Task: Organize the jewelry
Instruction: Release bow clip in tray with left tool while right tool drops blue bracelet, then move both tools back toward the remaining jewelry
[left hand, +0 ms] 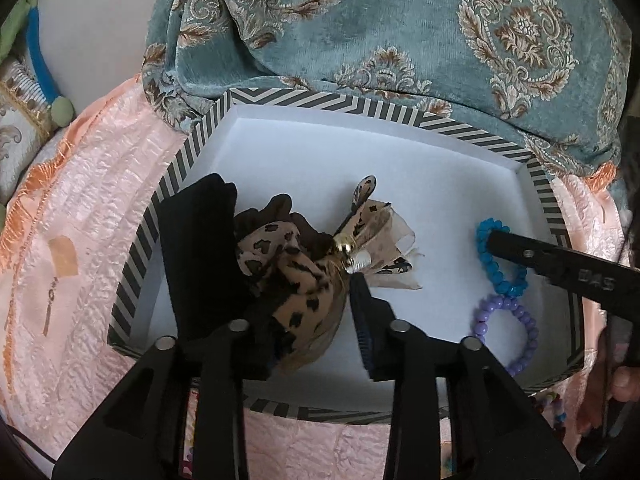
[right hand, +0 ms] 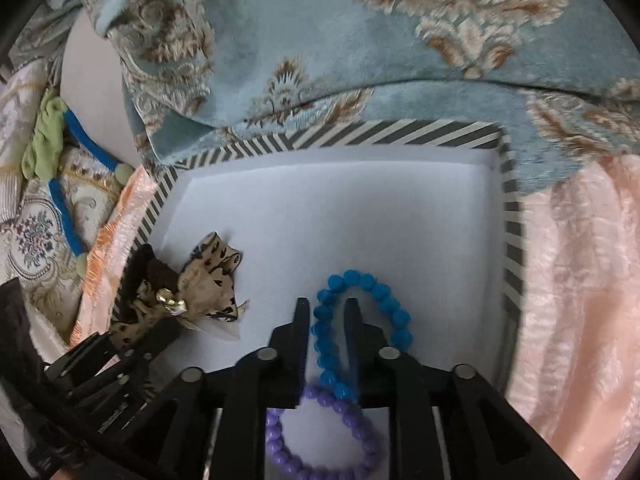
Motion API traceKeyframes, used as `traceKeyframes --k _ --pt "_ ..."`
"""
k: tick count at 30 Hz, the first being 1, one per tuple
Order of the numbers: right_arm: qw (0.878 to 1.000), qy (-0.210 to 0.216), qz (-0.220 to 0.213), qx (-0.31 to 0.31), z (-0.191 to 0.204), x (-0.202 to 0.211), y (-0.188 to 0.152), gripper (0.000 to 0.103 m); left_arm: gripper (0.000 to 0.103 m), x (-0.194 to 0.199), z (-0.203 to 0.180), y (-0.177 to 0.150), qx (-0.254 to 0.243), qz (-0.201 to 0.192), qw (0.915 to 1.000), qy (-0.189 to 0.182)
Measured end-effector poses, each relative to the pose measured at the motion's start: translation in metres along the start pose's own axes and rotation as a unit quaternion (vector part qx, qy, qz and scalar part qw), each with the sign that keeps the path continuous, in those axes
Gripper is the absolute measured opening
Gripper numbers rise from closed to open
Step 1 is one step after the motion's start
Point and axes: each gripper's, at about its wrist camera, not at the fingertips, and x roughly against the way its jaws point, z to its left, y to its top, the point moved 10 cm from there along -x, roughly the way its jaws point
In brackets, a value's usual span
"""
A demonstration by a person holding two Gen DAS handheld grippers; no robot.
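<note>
A black-and-white striped box (left hand: 472,130) with a white inside holds a leopard-print scrunchie (left hand: 296,276), a blue bead bracelet (right hand: 362,322) and a purple bead bracelet (right hand: 320,440), on peach fabric (left hand: 100,200).

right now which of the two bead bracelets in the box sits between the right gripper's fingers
The blue bracelet: the right gripper has its fingers standing on either side of one strand of that loop. The purple bracelet lies nearer the camera, under the gripper body, touching the blue one.
</note>
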Motion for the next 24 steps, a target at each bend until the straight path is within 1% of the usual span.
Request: traceKeyframes --k 1,3,4,8,11,13,15,17,19,21,24 --pt "1.000 0.000 -0.005 0.001 0.001 0.006 -0.001 0.025 0.035 0.001 0.001 0.000 0.002 0.000 1.0000 -0.001" --pt "1.000 -0.001 -0.020 0.003 0.002 0.022 -0.003 0.041 0.038 0.008 0.004 -0.001 0.011 -0.004 0.9999 -0.001" --pt "1.000 -0.003 -0.030 0.006 0.003 0.032 -0.005 0.043 0.040 0.012 0.006 -0.002 0.015 -0.007 0.9999 0.001" --pt "0.998 -0.009 -0.057 0.025 0.013 0.070 -0.017 0.043 0.041 0.036 0.010 -0.005 0.019 -0.017 0.9997 0.001" --pt "0.996 -0.001 -0.079 0.032 0.024 0.094 -0.029 0.046 0.042 0.063 0.010 -0.010 0.014 -0.042 0.9990 0.008" --pt "0.995 -0.003 -0.088 0.036 0.030 0.109 -0.041 0.052 0.044 0.080 0.009 -0.015 0.011 -0.052 0.9985 0.008" --pt "0.994 -0.007 -0.098 0.042 0.036 0.121 -0.052 0.064 0.047 0.096 0.007 -0.023 0.007 -0.063 0.9980 0.003" --pt "0.993 -0.008 -0.106 0.046 0.041 0.134 -0.066 0.066 0.050 0.112 0.005 -0.032 0.003 -0.072 0.9974 0.001" --pt "0.993 -0.009 -0.104 0.052 0.043 0.142 -0.080 0.066 0.055 0.128 0.003 -0.042 0.000 -0.079 0.9968 -0.007" --pt "0.993 -0.026 -0.096 0.064 0.041 0.148 -0.095 0.066 0.059 0.141 0.002 -0.053 -0.002 -0.081 0.9965 -0.018" --pt "0.991 -0.052 -0.095 0.076 0.030 0.163 -0.115 0.066 0.060 0.159 0.001 -0.067 0.007 -0.083 0.9959 -0.035"
